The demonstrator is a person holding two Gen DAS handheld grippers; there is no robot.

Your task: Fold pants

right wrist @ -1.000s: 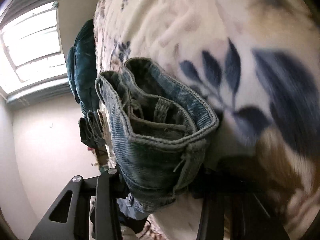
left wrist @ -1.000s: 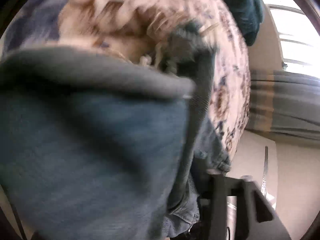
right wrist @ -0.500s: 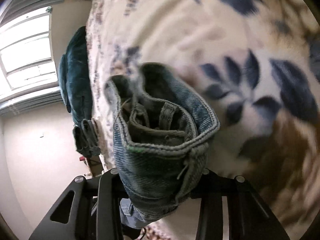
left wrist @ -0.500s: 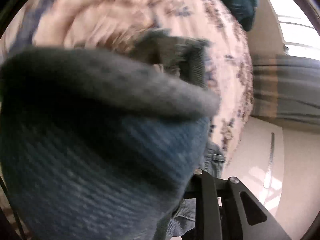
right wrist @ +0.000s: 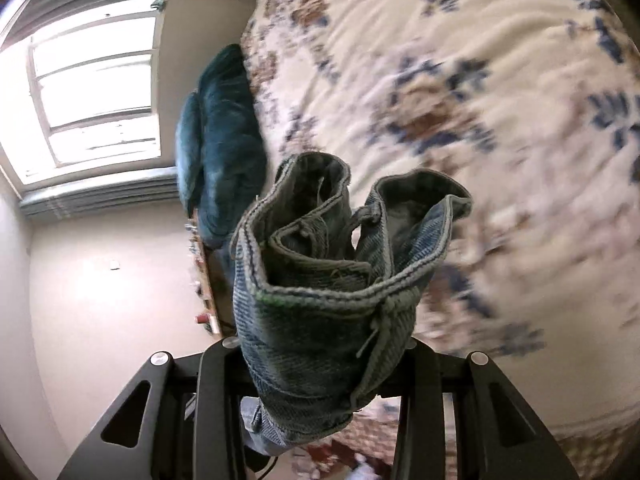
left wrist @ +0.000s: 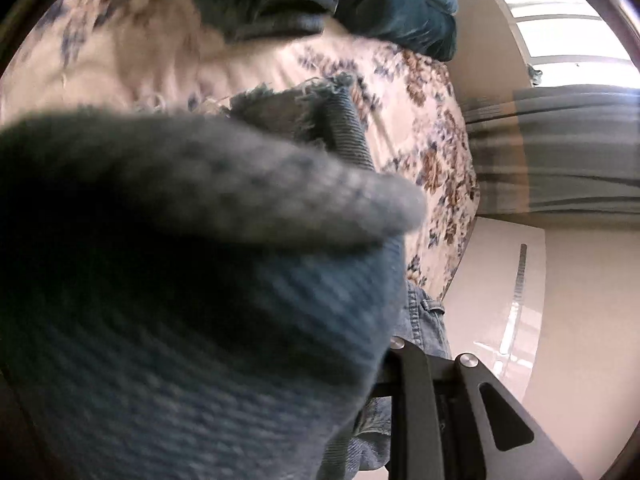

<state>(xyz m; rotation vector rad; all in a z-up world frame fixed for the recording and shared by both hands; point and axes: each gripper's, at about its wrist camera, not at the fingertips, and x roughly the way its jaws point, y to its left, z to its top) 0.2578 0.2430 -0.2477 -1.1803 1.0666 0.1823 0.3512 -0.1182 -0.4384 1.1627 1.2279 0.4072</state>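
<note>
In your left wrist view, blurred denim of the pants (left wrist: 180,300) fills most of the frame and hides your left gripper (left wrist: 360,392); whether it grips cannot be told. A frayed hem (left wrist: 304,108) now shows clearer above the floral bedspread (left wrist: 420,120).

In your right wrist view, your right gripper (right wrist: 324,364) clamps the bunched waistband (right wrist: 320,280), lifted farther off the bedspread than before.
</note>
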